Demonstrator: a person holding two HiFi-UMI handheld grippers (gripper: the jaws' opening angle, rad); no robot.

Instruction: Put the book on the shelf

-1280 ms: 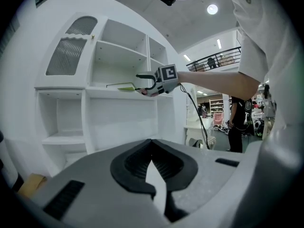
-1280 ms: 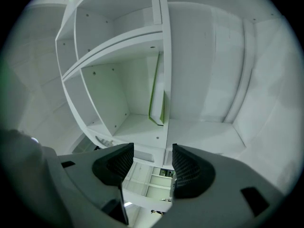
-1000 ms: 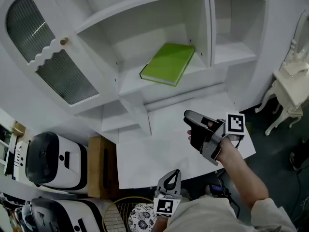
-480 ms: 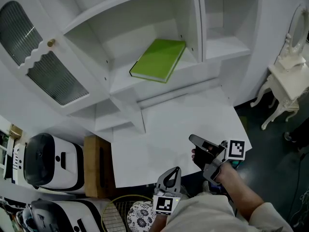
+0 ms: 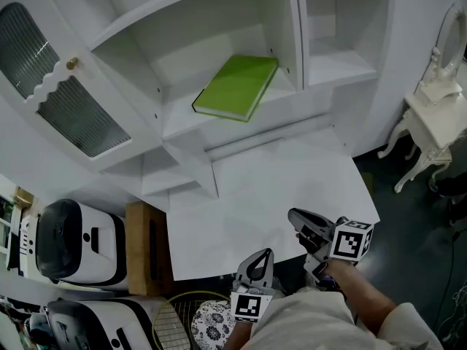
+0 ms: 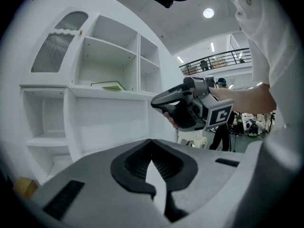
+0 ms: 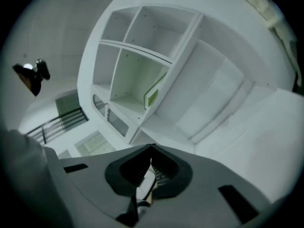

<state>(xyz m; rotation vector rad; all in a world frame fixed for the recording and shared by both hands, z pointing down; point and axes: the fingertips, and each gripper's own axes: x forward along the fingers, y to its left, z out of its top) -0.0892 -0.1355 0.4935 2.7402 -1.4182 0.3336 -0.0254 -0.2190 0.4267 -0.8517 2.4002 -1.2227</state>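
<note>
A green book (image 5: 236, 87) lies flat on a white shelf (image 5: 219, 122) in the head view; its edge also shows in the right gripper view as the green book (image 7: 152, 97). My right gripper (image 5: 295, 216) hangs low over the white table's (image 5: 241, 203) near edge, far from the book, jaws shut with nothing between them. My left gripper (image 5: 264, 255) sits at the bottom of the head view, close to my body, shut and empty. In the left gripper view the right gripper (image 6: 156, 102) is in front of the shelving.
A cabinet door with a ribbed glass pane (image 5: 51, 86) stands open at the left. White machines (image 5: 69, 243) and a wooden box (image 5: 142, 250) sit on the floor at lower left. A white ornate side table (image 5: 438, 115) stands at the right.
My right gripper has drawn back from near the shelf to the table's near edge and its jaws have closed. The book stays on the shelf. The left gripper has hardly moved.
</note>
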